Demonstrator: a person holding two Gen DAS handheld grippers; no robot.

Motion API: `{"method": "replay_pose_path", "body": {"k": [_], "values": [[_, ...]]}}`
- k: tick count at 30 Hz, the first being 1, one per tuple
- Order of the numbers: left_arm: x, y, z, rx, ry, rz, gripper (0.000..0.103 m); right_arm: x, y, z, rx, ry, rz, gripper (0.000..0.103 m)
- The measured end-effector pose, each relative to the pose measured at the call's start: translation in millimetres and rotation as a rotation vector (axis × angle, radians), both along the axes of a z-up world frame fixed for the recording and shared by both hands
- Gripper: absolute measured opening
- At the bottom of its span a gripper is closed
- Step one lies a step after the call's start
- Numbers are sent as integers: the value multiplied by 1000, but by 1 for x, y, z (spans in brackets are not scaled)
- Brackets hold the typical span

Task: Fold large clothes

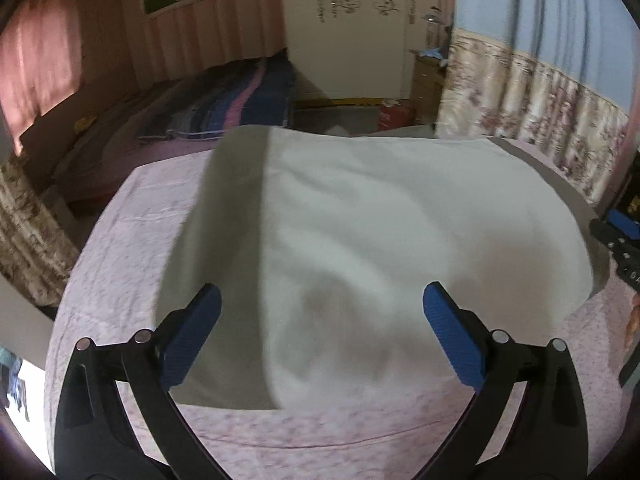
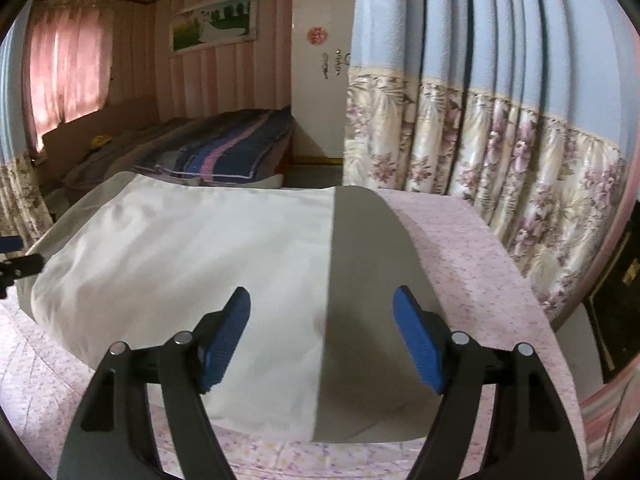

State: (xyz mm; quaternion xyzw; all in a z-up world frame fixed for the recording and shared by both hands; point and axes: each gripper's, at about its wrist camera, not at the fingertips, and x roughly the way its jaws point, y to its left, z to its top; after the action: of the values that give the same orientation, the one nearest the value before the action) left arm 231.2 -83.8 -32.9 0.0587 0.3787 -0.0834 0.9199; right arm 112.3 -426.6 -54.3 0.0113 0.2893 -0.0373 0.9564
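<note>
A large white cloth (image 1: 380, 220) with grey bands along its two sides lies spread on a pink patterned bed cover (image 1: 120, 280). It also shows in the right wrist view (image 2: 200, 248), with a grey band (image 2: 368, 300) on its right side. My left gripper (image 1: 322, 300) is open and empty, above the cloth's near left part. My right gripper (image 2: 322, 302) is open and empty, above the cloth's near right part, over the white and grey seam. The right gripper's body (image 1: 616, 244) shows at the right edge of the left wrist view.
A second bed with a blue and pink striped blanket (image 1: 240, 100) stands behind. A white wardrobe (image 1: 352, 32) is at the back. Flowered curtains (image 2: 500, 160) hang close to the right of the bed. A red canister (image 1: 394, 114) stands on the floor.
</note>
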Motion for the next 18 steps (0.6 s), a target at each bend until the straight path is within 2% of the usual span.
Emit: {"method": "replay_pose_path", "body": {"k": [9,10,11,12,13,14,15,18], "values": [[16,-35,-8,-62,71,-55,100,8,-2,-13,-18,2,8,73],[18,-40,-10,-74,81,-56,100,9,-3,-15,-24,7,4,66],[20,-45,-12,-82,86,-58,100,14,-5,-20,-20,29,14,50],[22,-49,-15,-89,90,-61,99,17,-7,-23,-7,49,28,41],[25,-55,-19,-94,90,-67,99,22,-9,-26,5,70,39,28],[27,-59,-23,-86,89,-71,93,27,-10,-31,3,86,46,25],[33,-66,-32,-58,103,-77,82,32,-10,-34,-9,92,50,25],[52,-73,-51,-44,131,-62,81,49,-14,-46,-33,135,66,24]]}}
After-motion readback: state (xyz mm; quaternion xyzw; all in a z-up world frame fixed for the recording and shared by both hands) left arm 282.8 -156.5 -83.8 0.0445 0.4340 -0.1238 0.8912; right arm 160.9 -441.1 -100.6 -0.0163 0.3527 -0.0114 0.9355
